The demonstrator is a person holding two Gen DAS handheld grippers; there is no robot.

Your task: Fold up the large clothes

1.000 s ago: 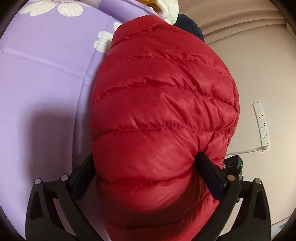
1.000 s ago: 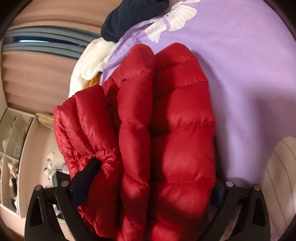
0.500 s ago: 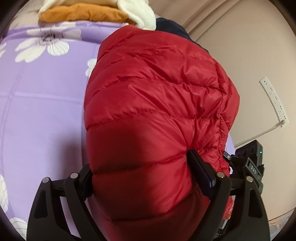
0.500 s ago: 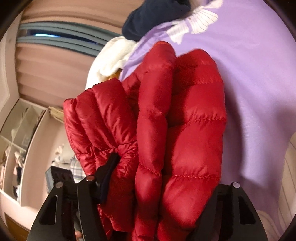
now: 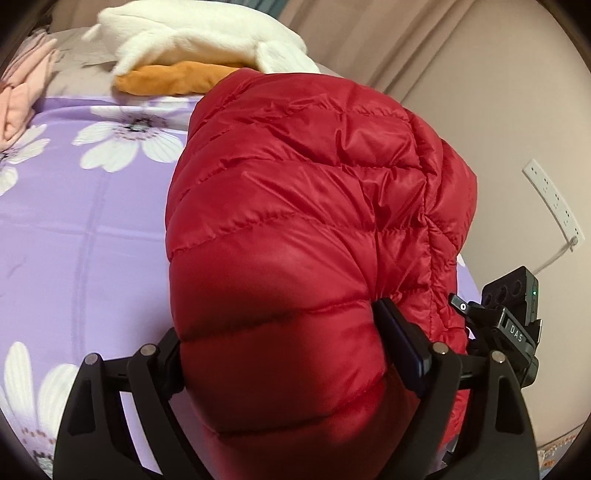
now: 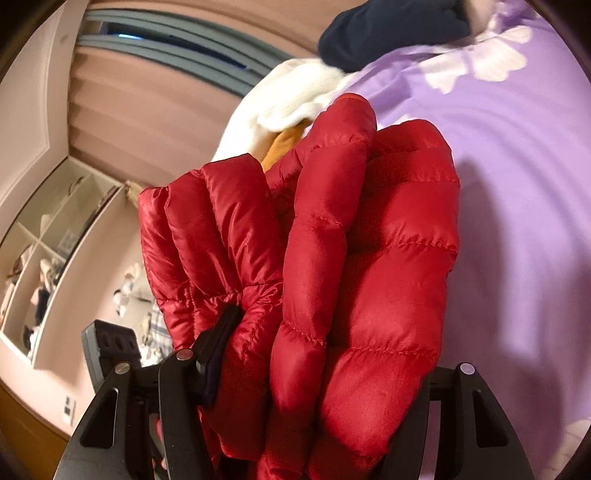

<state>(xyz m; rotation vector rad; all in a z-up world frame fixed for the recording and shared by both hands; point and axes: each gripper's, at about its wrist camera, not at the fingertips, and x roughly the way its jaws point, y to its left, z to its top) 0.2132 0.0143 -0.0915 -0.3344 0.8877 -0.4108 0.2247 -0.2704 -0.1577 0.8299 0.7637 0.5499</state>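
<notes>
Left wrist view: a red quilted jacket (image 5: pixel 295 229), bunched in thick folds, runs lengthwise away from the left gripper (image 5: pixel 280 343), which pinches one end. The right gripper (image 6: pixel 325 354) clamps the doubled layers too. The shiny, puffy jacket hangs over a purple floral bedsheet (image 5: pixel 74 229), near white (image 5: pixel 192 33) and orange (image 5: pixel 173 77) clothes.

- Right tongs (image 6: pixel 321 373) clamped on bunched red puffer jacket (image 6: pixel 332 266).
- Jacket folds stacked between jaws, above purple floral bedsheet (image 6: pixel 517 155).
- White garment (image 6: pixel 280 99) and navy garment (image 6: pixel 388 29) behind.
</notes>
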